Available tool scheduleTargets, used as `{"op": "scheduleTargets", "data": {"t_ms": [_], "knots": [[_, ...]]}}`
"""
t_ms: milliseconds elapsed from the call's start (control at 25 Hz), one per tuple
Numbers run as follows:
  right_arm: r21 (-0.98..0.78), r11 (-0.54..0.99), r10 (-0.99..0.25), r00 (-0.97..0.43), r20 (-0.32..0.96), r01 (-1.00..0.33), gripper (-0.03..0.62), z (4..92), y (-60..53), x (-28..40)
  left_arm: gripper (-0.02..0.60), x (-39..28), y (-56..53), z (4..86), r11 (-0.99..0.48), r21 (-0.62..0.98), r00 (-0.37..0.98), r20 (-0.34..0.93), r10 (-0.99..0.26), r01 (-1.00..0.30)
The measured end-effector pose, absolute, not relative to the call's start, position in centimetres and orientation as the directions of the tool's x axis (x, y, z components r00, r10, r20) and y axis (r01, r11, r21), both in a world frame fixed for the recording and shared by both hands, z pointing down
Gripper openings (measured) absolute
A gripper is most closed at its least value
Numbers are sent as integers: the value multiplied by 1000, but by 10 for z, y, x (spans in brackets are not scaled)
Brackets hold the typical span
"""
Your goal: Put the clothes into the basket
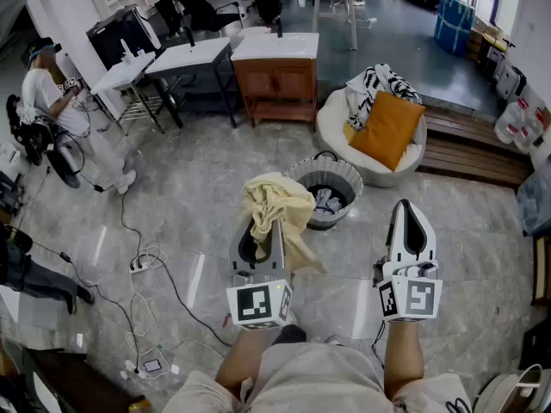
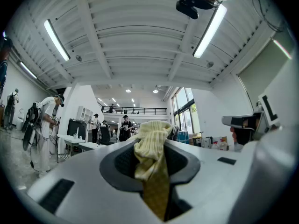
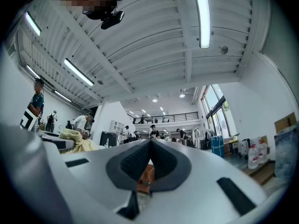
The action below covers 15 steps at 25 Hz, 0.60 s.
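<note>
A: While the yellow cloth (image 1: pixel 277 203) is clamped in the left gripper (image 1: pixel 263 233), where is the basket (image 1: pixel 343 217) placed?
B: Just ahead and slightly right, set on the floor (image 1: pixel 198 196) between the lines of the two grippers. The cloth's edge is seen just beside the rim. The cloth is bunched over the jaw tips, with a tail hung down the near side.
A: And the right gripper (image 1: pixel 407 218)?
B: Jaws are pressed together, nothing between them.
A: Textures?
B: Cloth is soft, waffle-woven and crumpled. The basket is round, soft-walled and grey-and-white striped, with dark clothes (image 1: pixel 327 201) inside. The floor is glossy stone tile. A short forward carry is judged to be needed.
</note>
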State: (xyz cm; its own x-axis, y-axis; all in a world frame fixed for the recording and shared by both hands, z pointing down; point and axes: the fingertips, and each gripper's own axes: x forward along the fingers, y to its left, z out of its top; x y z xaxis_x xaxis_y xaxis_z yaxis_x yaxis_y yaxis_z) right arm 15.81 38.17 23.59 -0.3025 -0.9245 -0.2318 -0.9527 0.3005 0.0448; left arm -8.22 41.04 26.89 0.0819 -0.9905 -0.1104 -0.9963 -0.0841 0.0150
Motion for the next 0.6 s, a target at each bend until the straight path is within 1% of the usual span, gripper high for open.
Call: {"op": "scheduleTargets", "data": {"t_ms": [360, 600], "knots": [[61, 313, -922, -319, -222, -948, -12, 243, 371, 118, 109, -116, 403, 267, -90, 11, 88, -130, -988, -996], [32, 325, -920, -324, -223, -945, -12, 249, 351, 83, 110, -149, 382, 271, -109, 18, 106, -135, -985, -994]]}}
